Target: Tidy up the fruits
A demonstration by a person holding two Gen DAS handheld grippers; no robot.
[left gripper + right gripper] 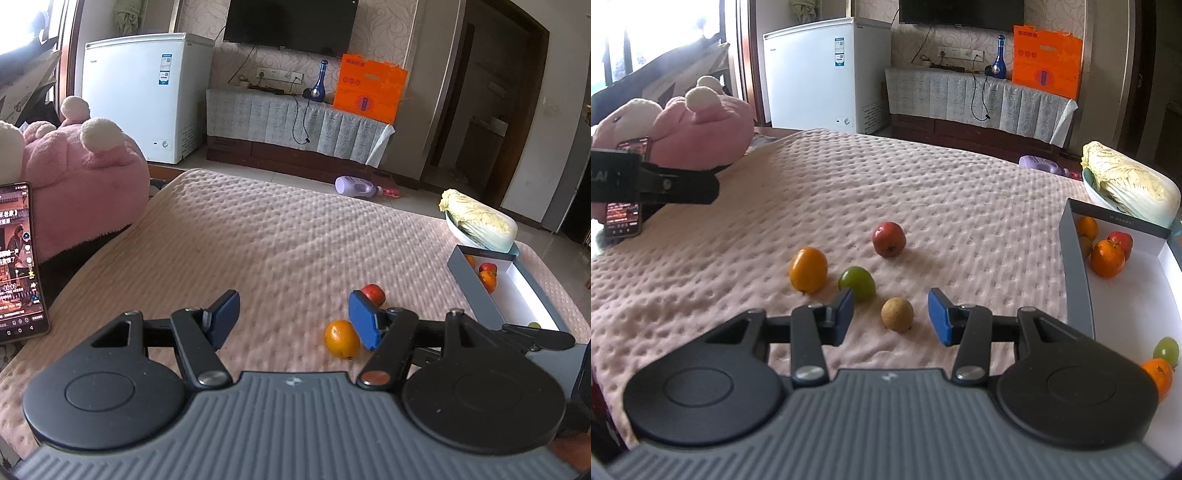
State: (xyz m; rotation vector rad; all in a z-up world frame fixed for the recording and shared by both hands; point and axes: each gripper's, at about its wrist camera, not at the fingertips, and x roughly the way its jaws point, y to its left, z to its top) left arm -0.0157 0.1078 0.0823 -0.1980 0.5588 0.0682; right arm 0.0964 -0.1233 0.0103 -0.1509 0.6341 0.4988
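Four loose fruits lie on the pink quilted cover (923, 192) in the right wrist view: an orange-yellow fruit (808, 270) at about ten o'clock from the right gripper (891, 315), a green fruit (857, 282) just beside it and partly behind the gripper's left pad, a red fruit (888, 239) farther off at twelve o'clock, and a small brown fruit (897, 314) lying between the blue pads. The pads stand spread, clear of the brown fruit on both sides, pinching nothing. At two to three o'clock sits the grey-walled box (1075, 266) with a white floor, holding several orange, red and green fruits. Behind the box, a cabbage (1130, 184) rests in a bowl.

The left gripper (293, 319) is spread too, with only bare cover between its pads; the orange-yellow fruit and the red one sit just at its right pad, toward one o'clock. A phone (18, 262) stands at nine o'clock, a pink plush toy (85, 177) at ten.
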